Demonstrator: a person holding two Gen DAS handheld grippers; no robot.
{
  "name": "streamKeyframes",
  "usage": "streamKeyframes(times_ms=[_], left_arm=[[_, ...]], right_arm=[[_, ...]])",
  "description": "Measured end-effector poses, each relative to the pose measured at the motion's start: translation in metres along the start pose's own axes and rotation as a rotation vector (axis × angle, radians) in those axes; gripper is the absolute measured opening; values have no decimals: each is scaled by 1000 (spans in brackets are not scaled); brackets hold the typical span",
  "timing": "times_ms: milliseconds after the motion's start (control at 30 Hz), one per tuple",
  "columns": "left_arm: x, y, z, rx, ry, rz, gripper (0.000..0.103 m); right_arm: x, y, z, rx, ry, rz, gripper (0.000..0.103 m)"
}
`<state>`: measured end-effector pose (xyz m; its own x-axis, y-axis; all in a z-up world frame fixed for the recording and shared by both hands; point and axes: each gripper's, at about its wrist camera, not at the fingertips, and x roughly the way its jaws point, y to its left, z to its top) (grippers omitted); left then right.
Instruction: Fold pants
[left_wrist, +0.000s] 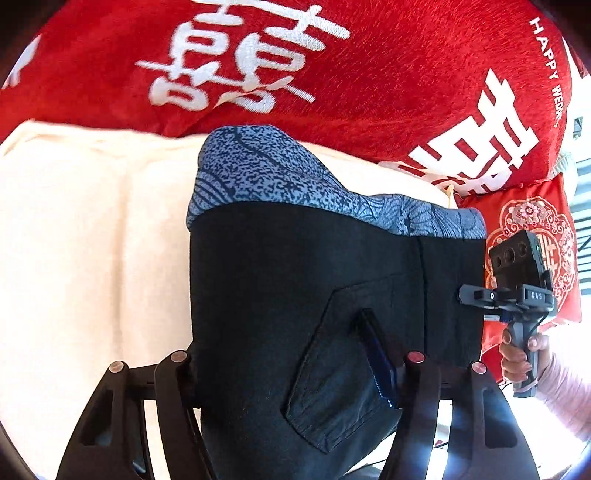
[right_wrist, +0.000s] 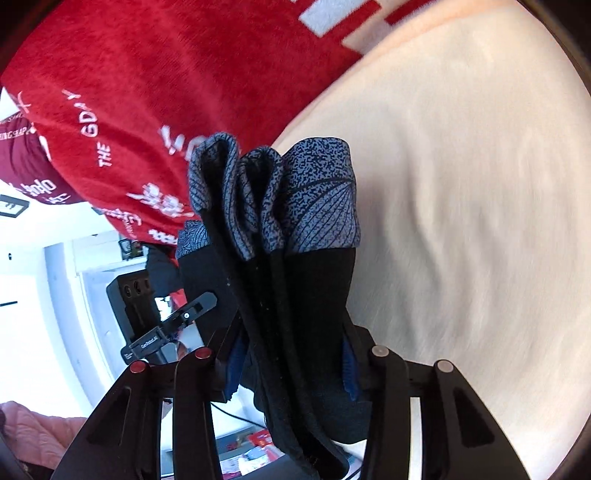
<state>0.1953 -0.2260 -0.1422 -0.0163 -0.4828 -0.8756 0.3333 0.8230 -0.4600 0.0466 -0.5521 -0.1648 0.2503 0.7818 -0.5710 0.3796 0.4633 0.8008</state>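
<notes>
The pants (left_wrist: 303, 295) are black with a blue speckled waistband (left_wrist: 280, 177) and a back pocket (left_wrist: 351, 369). They hang stretched between both grippers above a cream sheet (left_wrist: 85, 229). My left gripper (left_wrist: 295, 373) is shut on one waist edge; a blue pad (left_wrist: 380, 362) presses the cloth. In the right wrist view the pants (right_wrist: 295, 302) bunch in folds, waistband (right_wrist: 273, 195) on top, and my right gripper (right_wrist: 291, 369) is shut on them. The right gripper also shows in the left wrist view (left_wrist: 517, 291), and the left one in the right wrist view (right_wrist: 162, 325).
A red blanket with white characters (left_wrist: 332, 74) lies behind the cream sheet (right_wrist: 461, 203). A red patterned cushion (left_wrist: 532, 236) sits at the right. The bed edge, a white room and floor clutter (right_wrist: 251, 446) show at the lower left of the right wrist view.
</notes>
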Motion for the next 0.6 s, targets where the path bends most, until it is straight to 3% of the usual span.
streamKeyframes(times_ms=[167, 367, 533, 600], left_arm=[[-1, -2, -36, -48, 18, 12, 68], [15, 28, -81, -94, 51, 31, 68], [24, 52, -93, -123, 4, 43, 91], [24, 54, -92, -119, 0, 64, 93]], right_arm=[[3, 1, -37, 15, 7, 6, 47], [29, -8, -76, 20, 31, -42, 47], [38, -33, -84, 55, -17, -105, 56], [39, -34, -84, 65, -28, -155, 64]])
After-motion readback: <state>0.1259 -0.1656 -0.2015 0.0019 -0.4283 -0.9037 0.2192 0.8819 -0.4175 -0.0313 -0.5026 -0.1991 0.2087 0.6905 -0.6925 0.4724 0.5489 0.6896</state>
